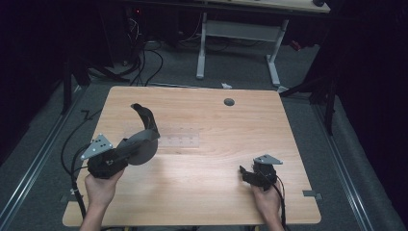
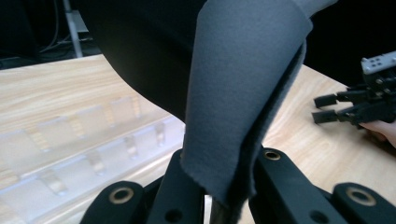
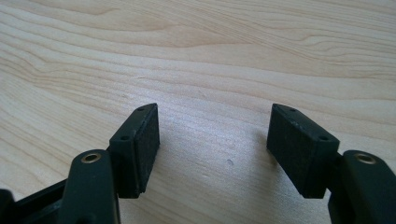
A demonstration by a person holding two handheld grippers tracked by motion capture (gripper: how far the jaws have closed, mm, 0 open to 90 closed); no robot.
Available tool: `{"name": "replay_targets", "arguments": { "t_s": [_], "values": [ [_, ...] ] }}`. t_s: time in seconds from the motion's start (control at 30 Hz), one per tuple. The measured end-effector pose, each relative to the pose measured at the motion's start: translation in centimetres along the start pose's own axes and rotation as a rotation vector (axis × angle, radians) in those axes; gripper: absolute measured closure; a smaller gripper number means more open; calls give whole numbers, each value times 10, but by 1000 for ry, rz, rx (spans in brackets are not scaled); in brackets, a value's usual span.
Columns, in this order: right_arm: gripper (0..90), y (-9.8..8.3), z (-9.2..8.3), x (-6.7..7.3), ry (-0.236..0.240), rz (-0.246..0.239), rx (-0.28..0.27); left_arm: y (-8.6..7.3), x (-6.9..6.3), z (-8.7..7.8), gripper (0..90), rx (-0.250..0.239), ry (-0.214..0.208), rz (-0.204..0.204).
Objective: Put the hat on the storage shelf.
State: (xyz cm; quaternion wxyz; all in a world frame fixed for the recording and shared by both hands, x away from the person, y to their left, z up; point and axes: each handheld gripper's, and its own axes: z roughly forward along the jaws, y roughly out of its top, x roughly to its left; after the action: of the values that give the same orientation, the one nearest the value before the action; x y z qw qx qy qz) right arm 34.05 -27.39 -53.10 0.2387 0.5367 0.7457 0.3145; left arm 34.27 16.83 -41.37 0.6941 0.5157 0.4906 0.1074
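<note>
Left gripper — jaws clamped on a grey felt piece, which it holds lifted off the table at the left side, its dark curved end arching up and away toward the far edge. In the left gripper view the felt rises straight out from between the closed jaws: a soft, matte sheet folded on itself, its cut edge slightly fuzzy, with a black inner face or second layer behind it; which of the two cannot be told. Just beyond it, flat on the wood, lies a clear plastic tray with a row of small compartments, apparently empty. The step in hand appears to be the carrying phase — the piece is gripped and airborne, not yet set down. The next move probably calls for bringing it over or beside the tray and lowering it without letting the limp end drag or fold under; a second grip may help. Right gripper — resting low near the table's right front, jaws spread wide with nothing between the pads, ready to assist.
</note>
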Motion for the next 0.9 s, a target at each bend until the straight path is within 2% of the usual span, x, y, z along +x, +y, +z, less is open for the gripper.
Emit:
{"name": "replay_targets", "arguments": {
  "t_s": [0.6,0.7,0.9],
  "values": [
    [343,0,0,0,1,0,0,27,22,16,857,-40,57,41],
    [342,0,0,0,2,-1,1,33,28,19,857,-51,74,35],
    [342,0,0,0,2,-1,1,41,38,26,858,-63,115,66]
  ]
}}
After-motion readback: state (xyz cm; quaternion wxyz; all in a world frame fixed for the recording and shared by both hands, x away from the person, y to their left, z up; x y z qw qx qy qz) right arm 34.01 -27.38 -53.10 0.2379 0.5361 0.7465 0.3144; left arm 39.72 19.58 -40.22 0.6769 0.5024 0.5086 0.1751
